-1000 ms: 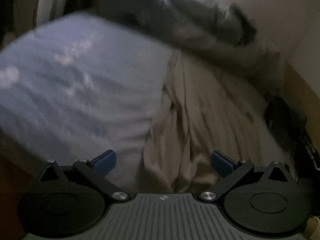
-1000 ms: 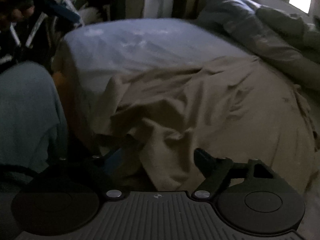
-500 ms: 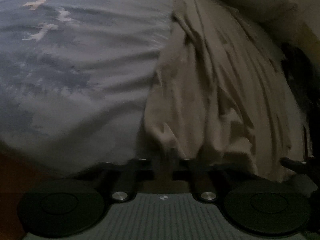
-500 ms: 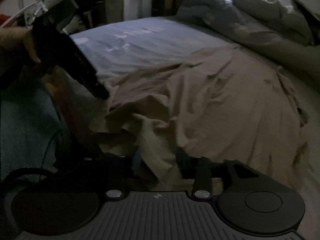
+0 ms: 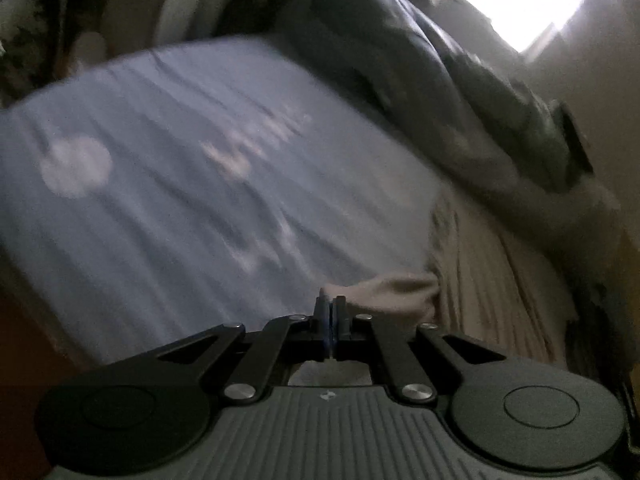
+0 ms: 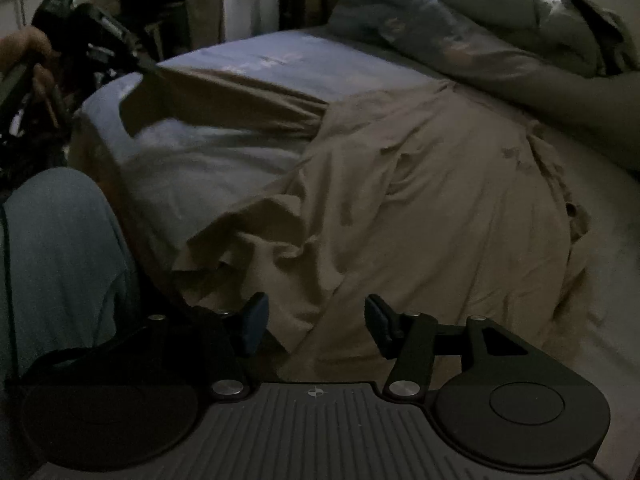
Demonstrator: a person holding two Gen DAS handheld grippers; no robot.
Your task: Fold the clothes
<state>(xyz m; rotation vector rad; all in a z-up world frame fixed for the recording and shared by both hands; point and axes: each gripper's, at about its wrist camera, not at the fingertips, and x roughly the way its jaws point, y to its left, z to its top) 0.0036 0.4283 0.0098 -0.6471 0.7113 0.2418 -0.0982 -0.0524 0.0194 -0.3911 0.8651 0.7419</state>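
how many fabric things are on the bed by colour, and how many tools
Tan: 1, the tan garment, a corner pinched in the left tool
Blue: 1, the blue bedsheet
Grey: 1, the bunched grey duvet
Tools: 2, left one shut on the garment, right tool opening over it
Total: 5

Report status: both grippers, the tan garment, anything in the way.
Left gripper shut on tan garment sleeve, stretched out over blue sheet. Right gripper opening, nothing pinched. Bunched duvet beyond garment, not obstructing.
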